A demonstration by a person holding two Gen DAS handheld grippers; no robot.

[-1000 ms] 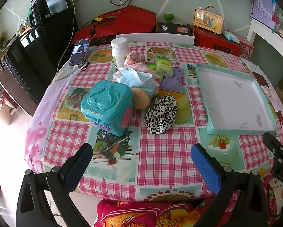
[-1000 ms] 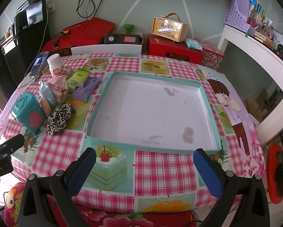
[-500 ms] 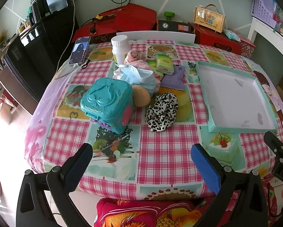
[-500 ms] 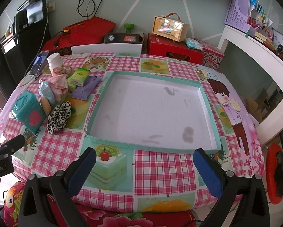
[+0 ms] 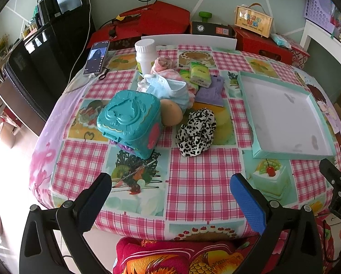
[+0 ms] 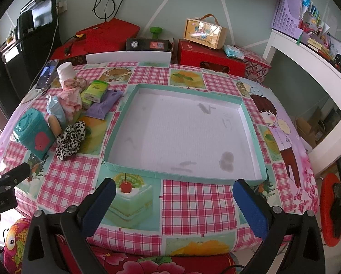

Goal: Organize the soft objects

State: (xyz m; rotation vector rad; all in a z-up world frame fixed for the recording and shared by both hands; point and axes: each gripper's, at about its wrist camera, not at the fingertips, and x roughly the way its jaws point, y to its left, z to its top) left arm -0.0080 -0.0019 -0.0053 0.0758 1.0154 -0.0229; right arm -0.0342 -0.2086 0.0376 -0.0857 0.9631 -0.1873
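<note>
A leopard-print scrunchie (image 5: 196, 134) lies on the checked tablecloth beside a tan sponge (image 5: 171, 112), a blue face mask (image 5: 170, 89) and a pink cloth (image 5: 164, 65). The scrunchie also shows in the right wrist view (image 6: 70, 139). An empty teal tray (image 5: 245, 91) with a white floor sits to the right; in the right wrist view its near wall (image 6: 184, 176) is just ahead. My left gripper (image 5: 170, 190) is open and empty at the table's near edge. My right gripper (image 6: 174, 197) is open and empty before the tray.
A teal plastic box (image 5: 130, 123) stands left of the soft things. A white bottle (image 5: 145, 56), green tissue packs (image 5: 200, 74), a purple packet (image 5: 210, 91) and a phone (image 5: 97, 57) lie farther back. Red boxes (image 6: 210, 57) and a white shelf (image 6: 312, 68) surround the table.
Both views have pulled back slightly from the table, so the objects look a little smaller. Nothing on the table has moved and both grippers stay open.
</note>
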